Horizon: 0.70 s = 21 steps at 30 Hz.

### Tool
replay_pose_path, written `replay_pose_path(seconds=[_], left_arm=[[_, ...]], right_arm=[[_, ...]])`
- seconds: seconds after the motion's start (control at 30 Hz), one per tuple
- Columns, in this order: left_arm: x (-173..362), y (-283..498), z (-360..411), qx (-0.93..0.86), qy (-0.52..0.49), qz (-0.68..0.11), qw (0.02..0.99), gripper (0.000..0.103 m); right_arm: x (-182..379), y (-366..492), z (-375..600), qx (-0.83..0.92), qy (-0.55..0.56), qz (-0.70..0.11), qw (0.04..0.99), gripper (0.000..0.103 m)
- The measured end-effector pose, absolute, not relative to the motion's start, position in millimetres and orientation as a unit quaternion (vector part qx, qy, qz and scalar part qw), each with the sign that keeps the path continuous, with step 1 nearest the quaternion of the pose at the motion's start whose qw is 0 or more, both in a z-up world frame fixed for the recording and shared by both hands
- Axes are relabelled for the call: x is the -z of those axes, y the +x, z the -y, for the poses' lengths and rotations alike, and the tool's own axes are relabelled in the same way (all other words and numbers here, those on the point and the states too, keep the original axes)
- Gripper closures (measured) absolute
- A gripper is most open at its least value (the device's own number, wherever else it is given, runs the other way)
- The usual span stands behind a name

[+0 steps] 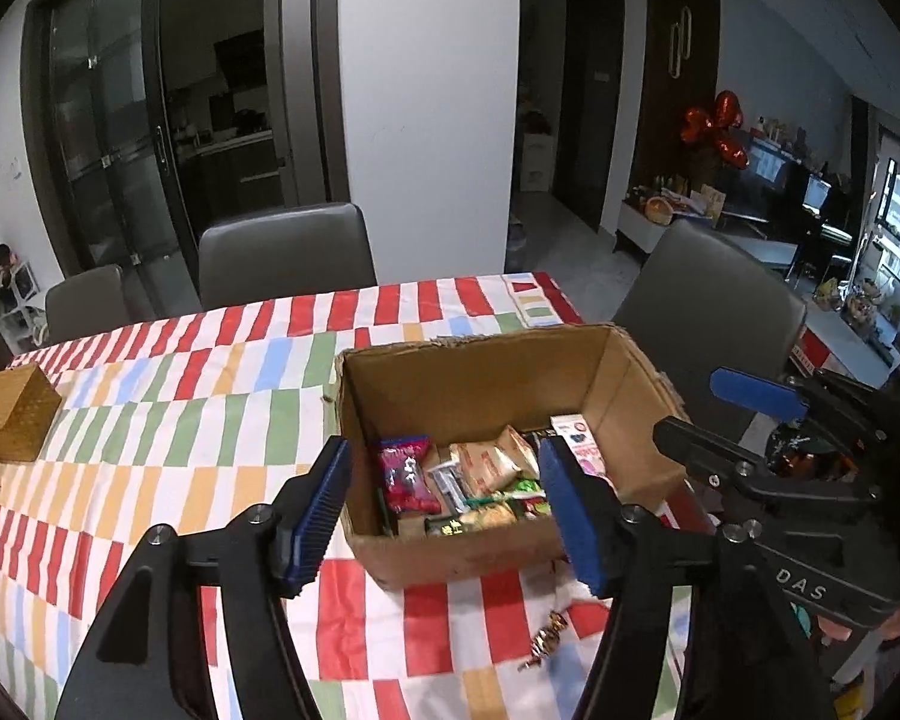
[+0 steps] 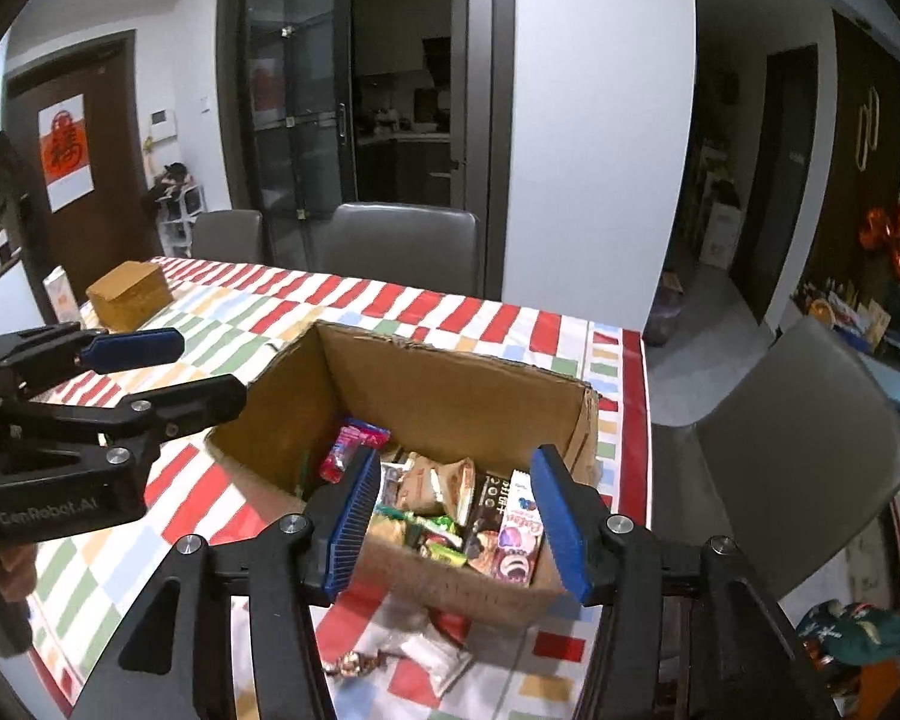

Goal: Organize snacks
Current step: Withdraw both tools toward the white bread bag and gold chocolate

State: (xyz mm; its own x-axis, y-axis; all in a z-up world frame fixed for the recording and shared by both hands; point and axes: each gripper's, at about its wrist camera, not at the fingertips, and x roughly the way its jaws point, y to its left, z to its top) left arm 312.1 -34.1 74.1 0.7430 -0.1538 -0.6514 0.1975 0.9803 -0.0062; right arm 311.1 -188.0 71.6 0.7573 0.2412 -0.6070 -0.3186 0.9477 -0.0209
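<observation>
both grippers' jaws wide, empty

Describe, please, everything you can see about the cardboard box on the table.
The cardboard box is brown, plain corrugated card, with an open top and rough, torn upper edges. It stands upright on the striped tablecloth, near the table's corner. Its bottom is covered with mixed snack packets: red, beige, green, and a pink-and-white one leaning against one wall. Neither gripper touches the box; both hang open in front of it. A few wrapped snacks lie on the cloth just outside its near wall.
</observation>
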Motion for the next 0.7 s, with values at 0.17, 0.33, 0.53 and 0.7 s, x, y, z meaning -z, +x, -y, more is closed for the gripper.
replay_pose_path(seconds=[0.17, 0.33, 0.53, 0.7], left_arm=[[-66.6, 284.7, 46.0, 0.101, 0.064, -0.339, 0.933, 0.037], [-46.4, 261.4, 58.4, 0.107, 0.092, -0.343, 0.928, 0.037], [-11.1, 250.5, 68.7, 0.133, 0.095, -0.379, 0.911, 0.038], [18.4, 247.9, 75.1, 0.144, 0.1, -0.412, 0.894, 0.038]], right_arm=[[-72.9, 284.4, 188.9, -0.161, -0.084, -0.301, 0.936, 0.048], [-64.0, 266.0, 191.6, -0.167, -0.112, -0.303, 0.931, 0.045], [-32.4, 251.3, 194.0, -0.175, -0.147, -0.331, 0.915, 0.044], [-6.6, 246.3, 193.9, -0.178, -0.164, -0.358, 0.902, 0.044]])
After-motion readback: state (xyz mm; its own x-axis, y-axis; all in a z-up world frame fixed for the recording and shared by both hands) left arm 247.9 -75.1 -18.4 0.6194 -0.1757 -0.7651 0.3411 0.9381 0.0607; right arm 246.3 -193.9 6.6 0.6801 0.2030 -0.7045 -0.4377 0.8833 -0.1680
